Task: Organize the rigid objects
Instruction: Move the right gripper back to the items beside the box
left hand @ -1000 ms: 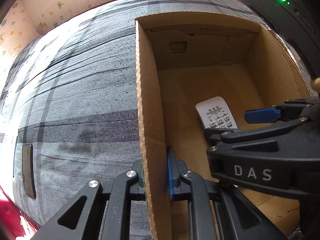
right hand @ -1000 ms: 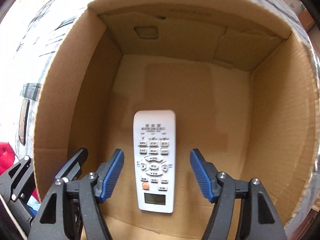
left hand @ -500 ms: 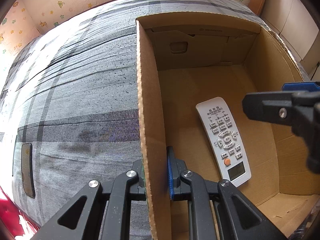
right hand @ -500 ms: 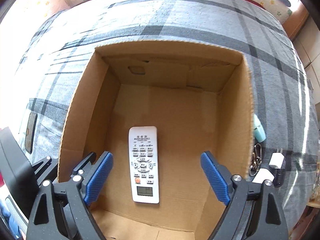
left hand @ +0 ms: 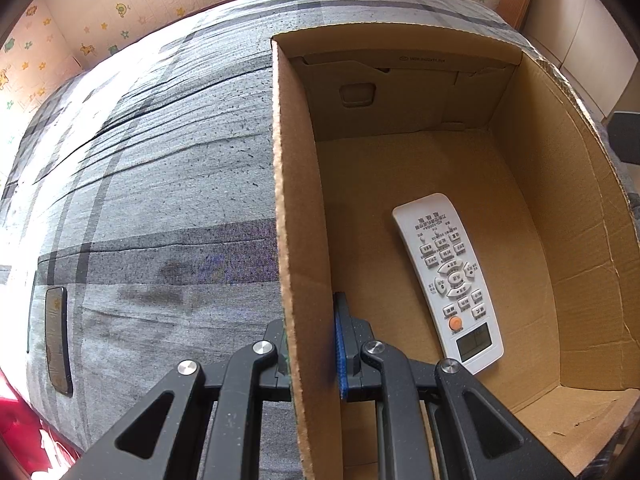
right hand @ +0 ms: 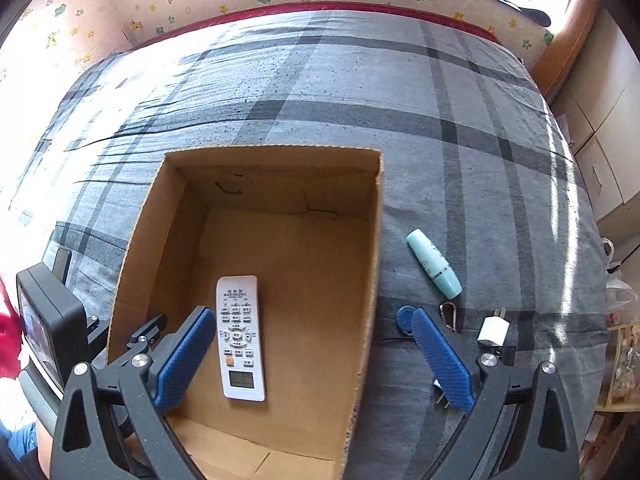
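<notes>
A white remote control (right hand: 241, 336) lies flat on the floor of an open cardboard box (right hand: 372, 240); it also shows in the left wrist view (left hand: 448, 276). My left gripper (left hand: 312, 356) is shut on the box's left wall (left hand: 296, 208), one finger outside and one inside. My right gripper (right hand: 312, 360) is open and empty, high above the box's right side. On the bed right of the box lie a mint green tube (right hand: 434, 262), a blue key fob (right hand: 405, 320) with a carabiner, and a white plug charger (right hand: 494, 330).
The box stands on a grey plaid bedspread (right hand: 360, 80). A dark phone (left hand: 58, 340) lies on the bed to the left of the box. A wall with cartoon stickers runs behind the bed, and cupboards stand at the right.
My right gripper has risen out of the box, open and empty, leaving the remote on the box floor. It has left the left wrist view. My left gripper has not moved.
</notes>
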Action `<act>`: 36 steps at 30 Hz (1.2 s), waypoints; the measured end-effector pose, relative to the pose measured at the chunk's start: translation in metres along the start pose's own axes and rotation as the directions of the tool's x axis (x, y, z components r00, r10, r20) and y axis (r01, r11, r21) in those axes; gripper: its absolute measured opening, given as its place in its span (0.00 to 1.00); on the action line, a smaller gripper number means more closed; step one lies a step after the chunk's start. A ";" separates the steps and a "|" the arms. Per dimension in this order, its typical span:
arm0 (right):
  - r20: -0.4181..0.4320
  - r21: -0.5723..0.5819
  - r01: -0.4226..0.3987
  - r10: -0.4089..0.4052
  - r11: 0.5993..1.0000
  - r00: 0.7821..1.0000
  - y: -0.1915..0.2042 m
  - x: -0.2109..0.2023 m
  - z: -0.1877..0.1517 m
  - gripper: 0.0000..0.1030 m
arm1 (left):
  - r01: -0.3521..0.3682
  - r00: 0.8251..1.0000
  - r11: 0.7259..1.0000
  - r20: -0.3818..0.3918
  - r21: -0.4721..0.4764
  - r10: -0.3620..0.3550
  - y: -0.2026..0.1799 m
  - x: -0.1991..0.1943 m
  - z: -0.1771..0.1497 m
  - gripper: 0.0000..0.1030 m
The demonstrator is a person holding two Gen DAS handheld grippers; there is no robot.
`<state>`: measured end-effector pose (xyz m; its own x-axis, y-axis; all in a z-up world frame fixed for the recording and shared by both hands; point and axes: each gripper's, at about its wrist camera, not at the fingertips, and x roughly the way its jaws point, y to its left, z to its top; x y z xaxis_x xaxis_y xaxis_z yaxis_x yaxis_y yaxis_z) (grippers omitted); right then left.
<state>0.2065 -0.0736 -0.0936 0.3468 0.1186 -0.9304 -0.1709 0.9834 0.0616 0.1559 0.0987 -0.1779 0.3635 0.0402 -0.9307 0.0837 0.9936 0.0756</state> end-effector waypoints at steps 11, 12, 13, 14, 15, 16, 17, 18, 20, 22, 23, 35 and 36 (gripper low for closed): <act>0.012 0.068 0.055 -0.056 0.996 0.998 -0.064 -0.023 -0.014 0.98 | -0.003 1.000 1.000 0.000 0.003 0.003 -0.002 0.002 -0.001 0.14; 0.011 0.077 0.063 -0.064 0.995 0.998 -0.072 -0.023 -0.017 0.98 | -0.002 1.000 1.000 0.000 0.003 0.002 -0.002 0.002 -0.001 0.14; 0.009 0.085 0.071 -0.072 0.994 0.997 -0.078 -0.023 -0.019 0.98 | -0.002 1.000 1.000 0.000 0.003 0.002 -0.002 0.002 -0.001 0.14; 0.008 0.091 0.080 -0.081 0.993 0.997 -0.084 -0.023 -0.021 0.98 | -0.001 1.000 1.000 0.000 0.003 0.001 -0.002 0.002 -0.001 0.14; 0.005 0.096 0.090 -0.091 0.991 0.996 -0.091 -0.022 -0.023 0.98 | 0.000 1.000 1.000 0.001 0.002 0.000 -0.002 0.002 -0.001 0.14; 0.000 0.101 0.104 -0.104 0.989 0.995 -0.097 -0.021 -0.026 0.98 | 0.001 1.000 1.000 0.001 0.001 -0.001 -0.002 0.001 -0.001 0.14; -0.002 0.106 0.114 -0.114 0.988 0.993 -0.103 -0.020 -0.028 0.98 | 0.001 1.000 1.000 0.001 0.001 -0.001 -0.001 0.001 -0.001 0.14; -0.007 0.111 0.124 -0.124 0.986 0.992 -0.109 -0.018 -0.031 0.98 | 0.001 1.000 1.000 0.001 0.001 -0.001 -0.001 0.001 -0.001 0.14; -0.014 0.125 0.135 -0.134 0.983 0.991 -0.121 -0.015 -0.036 0.98 | 0.000 1.000 1.000 0.001 0.003 0.000 -0.001 0.001 -0.001 0.14; -0.017 0.136 0.145 -0.144 0.980 0.989 -0.130 -0.012 -0.041 0.98 | -0.003 1.000 1.000 0.002 0.005 0.003 -0.001 0.001 -0.001 0.14; -0.019 0.141 0.151 -0.149 0.978 0.989 -0.135 -0.010 -0.043 0.98 | -0.004 1.000 1.000 0.002 0.006 0.004 -0.002 0.001 -0.002 0.14; -0.076 0.201 0.175 -0.163 0.964 0.984 -0.176 0.032 -0.067 0.97 | -0.015 1.000 1.000 0.004 0.013 0.015 -0.006 0.002 -0.003 0.14; -0.084 0.205 0.174 -0.160 0.963 0.984 -0.178 0.035 -0.069 0.97 | -0.014 1.000 1.000 0.005 0.012 0.014 -0.007 0.002 -0.003 0.14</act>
<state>0.1857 -0.2537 -0.1621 0.2915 -0.0524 -0.9551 0.0846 0.9960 -0.0289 0.1536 0.0926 -0.1814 0.3689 0.0541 -0.9279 0.0899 0.9915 0.0935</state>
